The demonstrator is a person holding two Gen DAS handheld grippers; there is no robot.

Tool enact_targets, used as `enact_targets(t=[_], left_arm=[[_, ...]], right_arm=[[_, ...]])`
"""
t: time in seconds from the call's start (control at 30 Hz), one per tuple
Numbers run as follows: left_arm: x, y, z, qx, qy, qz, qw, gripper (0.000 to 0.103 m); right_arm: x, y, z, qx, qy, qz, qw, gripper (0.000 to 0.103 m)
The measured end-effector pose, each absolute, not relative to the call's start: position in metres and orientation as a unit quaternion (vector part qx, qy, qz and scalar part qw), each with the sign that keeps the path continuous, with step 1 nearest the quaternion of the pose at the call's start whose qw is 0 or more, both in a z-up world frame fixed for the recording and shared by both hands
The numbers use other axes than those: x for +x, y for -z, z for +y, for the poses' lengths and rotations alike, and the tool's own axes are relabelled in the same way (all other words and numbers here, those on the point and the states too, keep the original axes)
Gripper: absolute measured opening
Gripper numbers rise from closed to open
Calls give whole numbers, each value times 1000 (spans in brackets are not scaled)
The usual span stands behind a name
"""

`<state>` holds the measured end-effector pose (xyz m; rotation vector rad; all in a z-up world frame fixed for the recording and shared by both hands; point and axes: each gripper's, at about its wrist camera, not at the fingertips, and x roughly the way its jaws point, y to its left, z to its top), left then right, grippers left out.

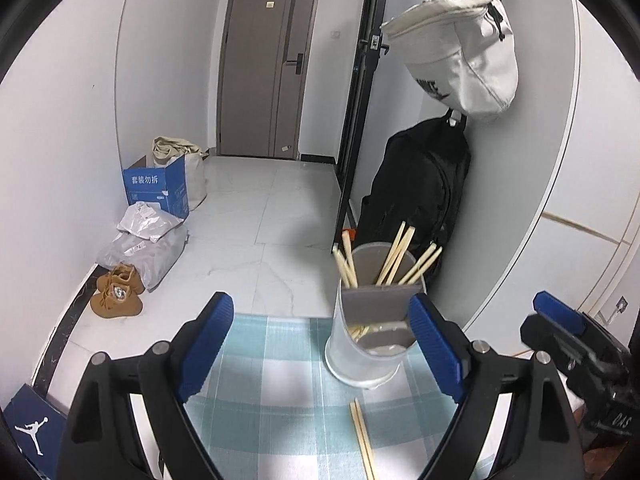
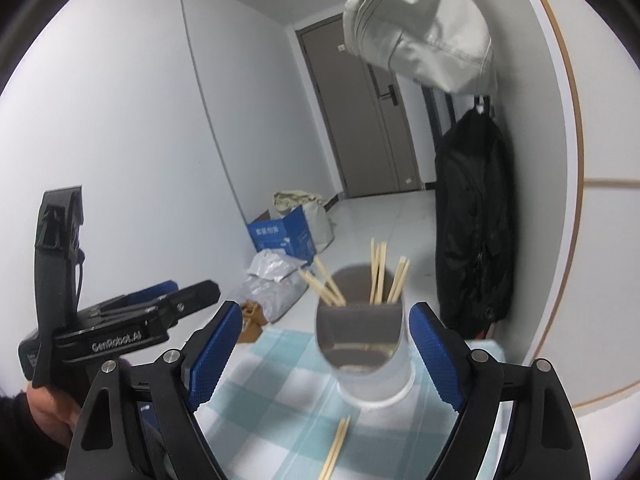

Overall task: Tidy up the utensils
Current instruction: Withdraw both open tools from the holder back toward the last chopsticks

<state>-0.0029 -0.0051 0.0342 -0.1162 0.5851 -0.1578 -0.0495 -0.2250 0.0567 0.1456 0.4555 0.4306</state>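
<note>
A translucent utensil holder with a grey divider stands on the checked tablecloth and holds several wooden chopsticks. A pair of loose chopsticks lies on the cloth in front of it. My left gripper is open and empty, its right finger beside the holder. The right gripper shows at the right edge. In the right wrist view the holder sits between my open, empty right gripper's fingers, with the loose chopsticks below it. The left gripper shows at left.
The table ends just beyond the holder. On the floor are brown shoes, grey parcels and a blue box. A black bag and a white bag hang on the right wall.
</note>
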Motion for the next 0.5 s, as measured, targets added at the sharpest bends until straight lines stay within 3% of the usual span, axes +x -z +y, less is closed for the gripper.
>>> enact_targets(t=[0.4, 0.43, 0.5], left_arm=[[-12, 32, 6, -65, 56, 315, 945, 86], [-12, 37, 7, -66, 53, 320, 944, 86], [-11, 53, 10, -72, 50, 336, 938, 86]], right_arm=[[-54, 14, -212, 48, -211, 296, 930, 84], [-52, 19, -211, 46, -209, 304, 928, 82], [-45, 33, -209, 40, -205, 331, 920, 69]])
